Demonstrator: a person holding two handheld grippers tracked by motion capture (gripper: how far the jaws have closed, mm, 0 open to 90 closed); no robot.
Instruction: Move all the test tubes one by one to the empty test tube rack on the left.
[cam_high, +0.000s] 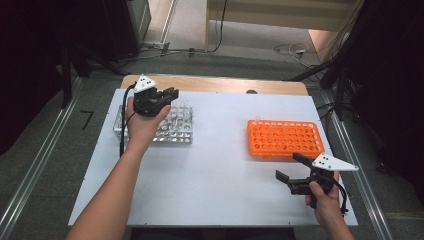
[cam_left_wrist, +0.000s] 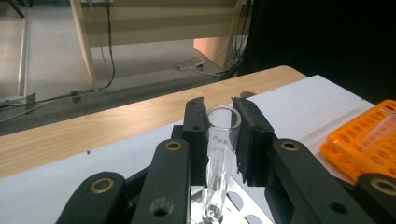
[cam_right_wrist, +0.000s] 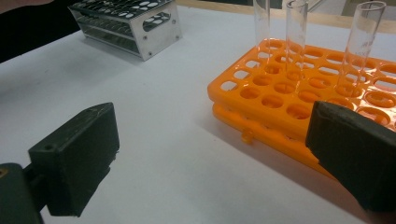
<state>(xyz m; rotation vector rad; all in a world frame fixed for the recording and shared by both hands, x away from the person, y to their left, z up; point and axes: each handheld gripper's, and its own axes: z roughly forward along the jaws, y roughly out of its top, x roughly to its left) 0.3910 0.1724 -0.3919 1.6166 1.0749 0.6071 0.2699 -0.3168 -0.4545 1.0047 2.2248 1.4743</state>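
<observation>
One glass tube (cam_left_wrist: 219, 154) is pinched in the left gripper (cam_left_wrist: 223, 122) above the metal rack (cam_high: 176, 128); next, carry it to the orange rack (cam_high: 285, 138). The right gripper's (cam_high: 290, 170) fingers stand spread.

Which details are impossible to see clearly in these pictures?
- Metal rack: in the high view the left gripper and hand hide part of it.
- Glass tube: its lower end is cut off by the bottom edge of the left gripper view.
- Orange rack: its far side is cut off in the right gripper view.

Cut off by the top edge: rims of two glass tubes (cam_right_wrist: 295, 32) in the orange rack (cam_right_wrist: 299, 100). Hidden behind black links: foot of the held test tube (cam_left_wrist: 219, 158).
</observation>
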